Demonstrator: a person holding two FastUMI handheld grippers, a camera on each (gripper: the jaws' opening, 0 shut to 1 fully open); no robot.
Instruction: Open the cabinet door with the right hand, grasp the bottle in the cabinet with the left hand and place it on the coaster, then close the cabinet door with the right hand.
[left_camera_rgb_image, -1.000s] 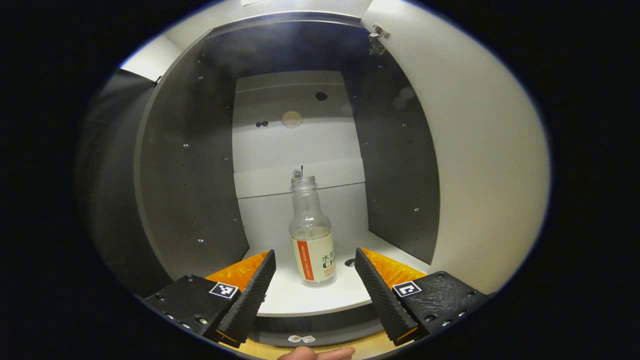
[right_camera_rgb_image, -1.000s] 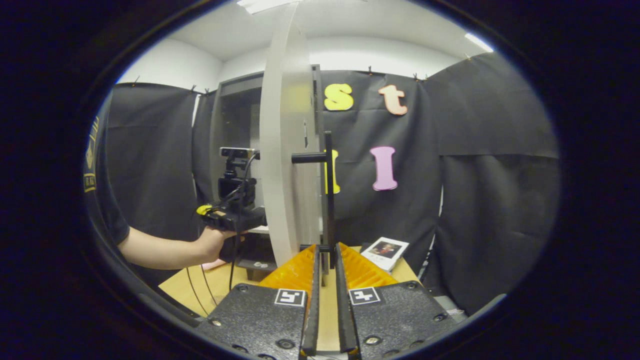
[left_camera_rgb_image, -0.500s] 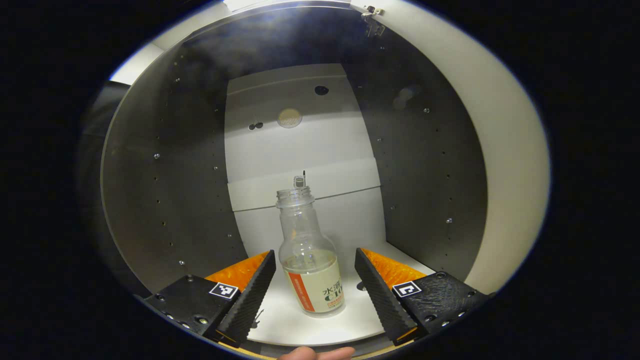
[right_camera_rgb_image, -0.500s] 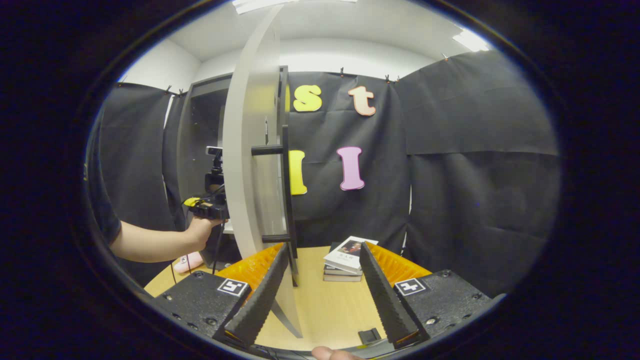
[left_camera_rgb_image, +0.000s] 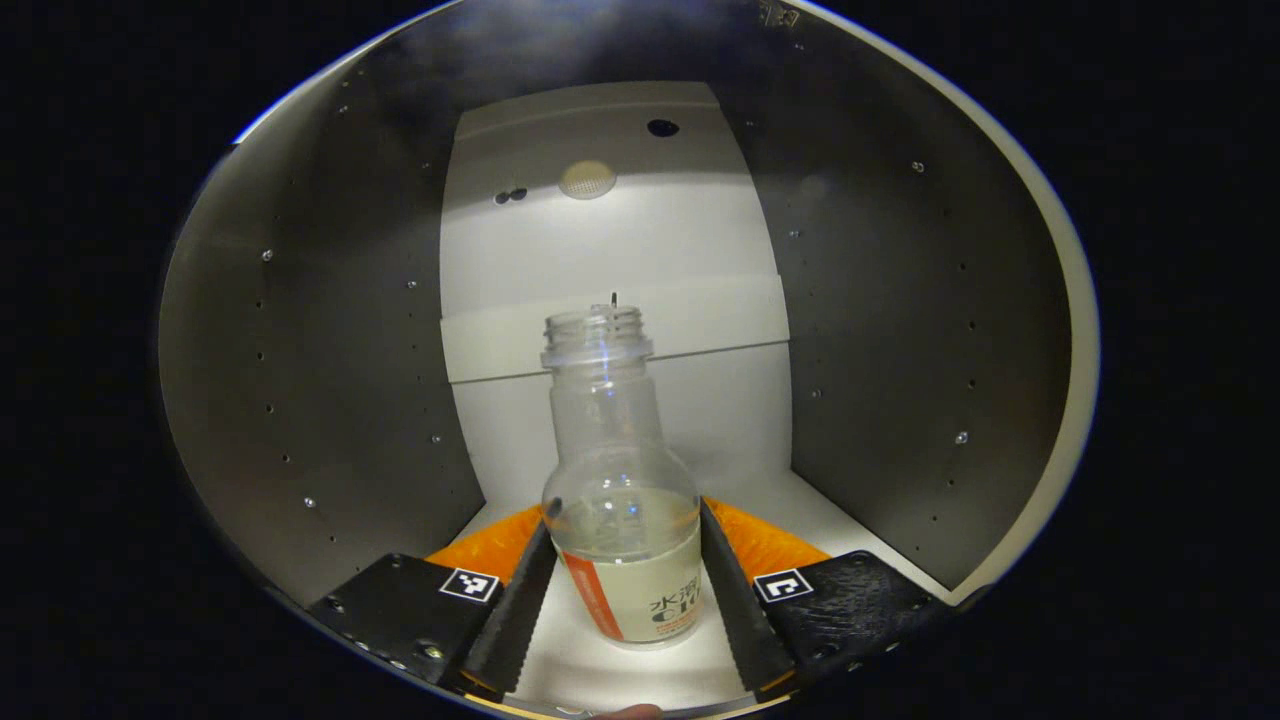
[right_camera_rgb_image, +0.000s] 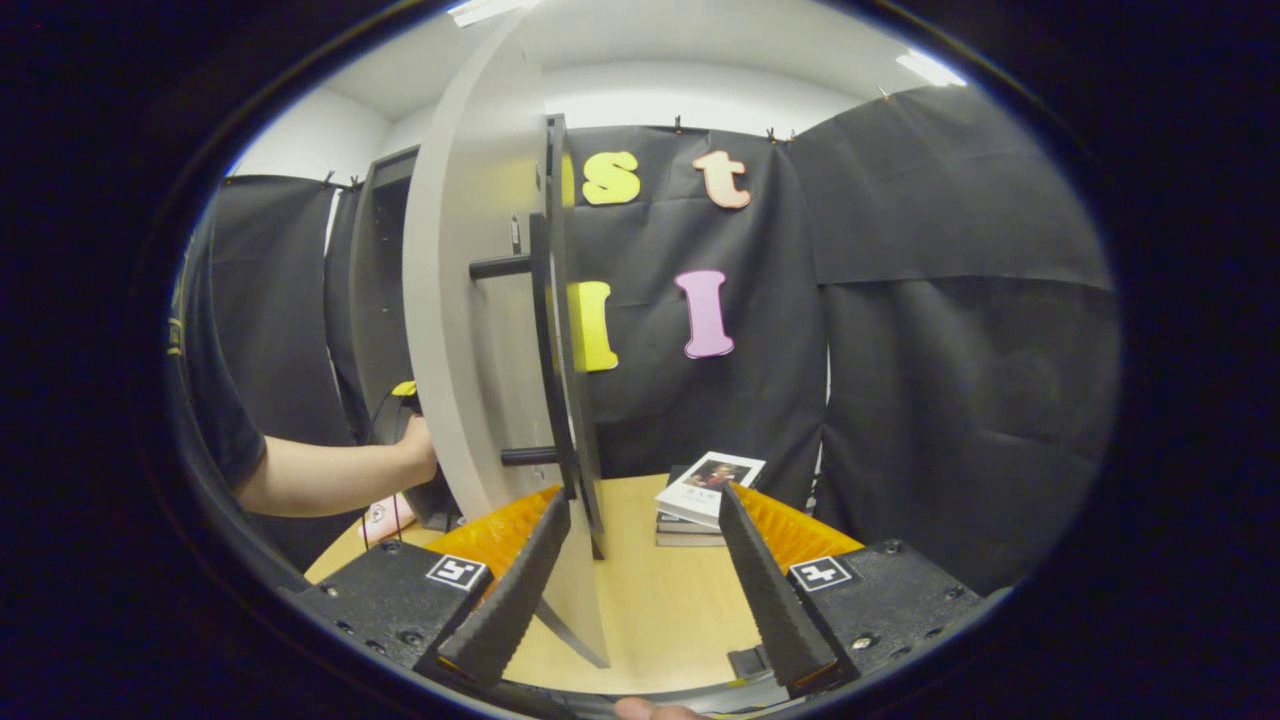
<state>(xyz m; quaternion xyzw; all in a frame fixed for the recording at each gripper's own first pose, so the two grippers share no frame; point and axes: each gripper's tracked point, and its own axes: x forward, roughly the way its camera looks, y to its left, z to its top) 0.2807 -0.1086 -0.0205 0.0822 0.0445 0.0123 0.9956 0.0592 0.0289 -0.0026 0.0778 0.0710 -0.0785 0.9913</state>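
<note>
Inside the open cabinet (left_camera_rgb_image: 330, 330), the left gripper (left_camera_rgb_image: 625, 570) clamps the uncapped bottle (left_camera_rgb_image: 620, 500) standing on the shelf — the right gripper (right_camera_rgb_image: 640, 560) spread apart beside the door (right_camera_rgb_image: 470, 320).

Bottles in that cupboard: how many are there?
1. The bottle stands upright on the white cabinet floor, between the jaws of the left gripper. Its base may hide anything small behind it.

Black cloth walls (right_camera_rgb_image: 950, 330), wooden table (right_camera_rgb_image: 670, 610), stacked books (right_camera_rgb_image: 705, 490), white ceiling (right_camera_rgb_image: 700, 40)
</note>
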